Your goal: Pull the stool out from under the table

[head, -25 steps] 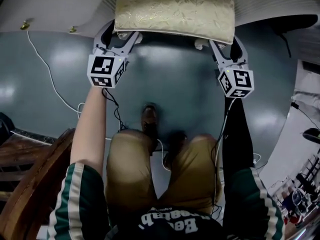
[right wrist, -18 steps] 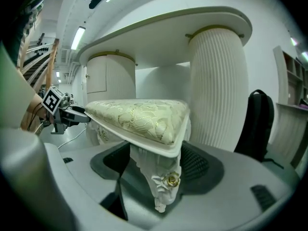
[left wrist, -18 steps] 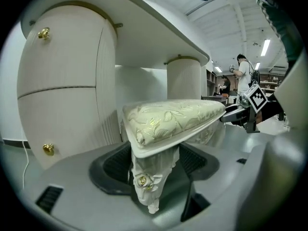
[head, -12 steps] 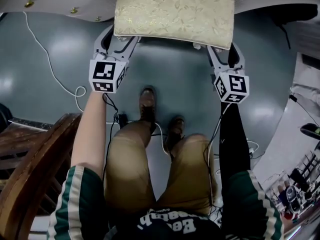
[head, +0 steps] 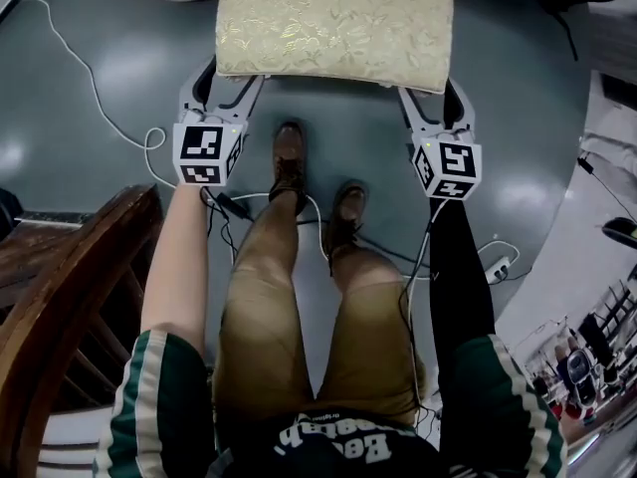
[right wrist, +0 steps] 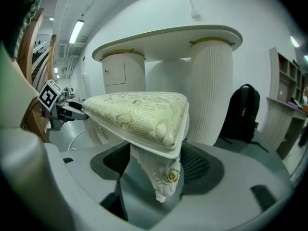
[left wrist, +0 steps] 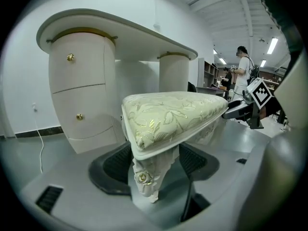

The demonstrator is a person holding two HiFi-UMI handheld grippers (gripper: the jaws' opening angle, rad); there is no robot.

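Snugly, L+R grippers (head: 227,78) (head: 433,96) on stool legs (left wrist: 147,179)

Jaws of left gripper (left wrist: 155,170) filled by front leg of stool (head: 334,23), pads touching both sides, no spare gap. Same for right gripper (right wrist: 156,172) on other front leg. Stool seat overhangs both jaw pairs, closing off way upward. Behind stool, table (left wrist: 115,30) pedestals stand one each side, open recess between. Bare floor (head: 358,137) between grippers, down to shoes (head: 289,162). Loose cables (head: 95,93) loop on floor left of left gripper; more trail round shoes. Close along left arm's outer side, wooden chair (head: 60,297). Beyond right pedestal, backpack (right wrist: 243,112).
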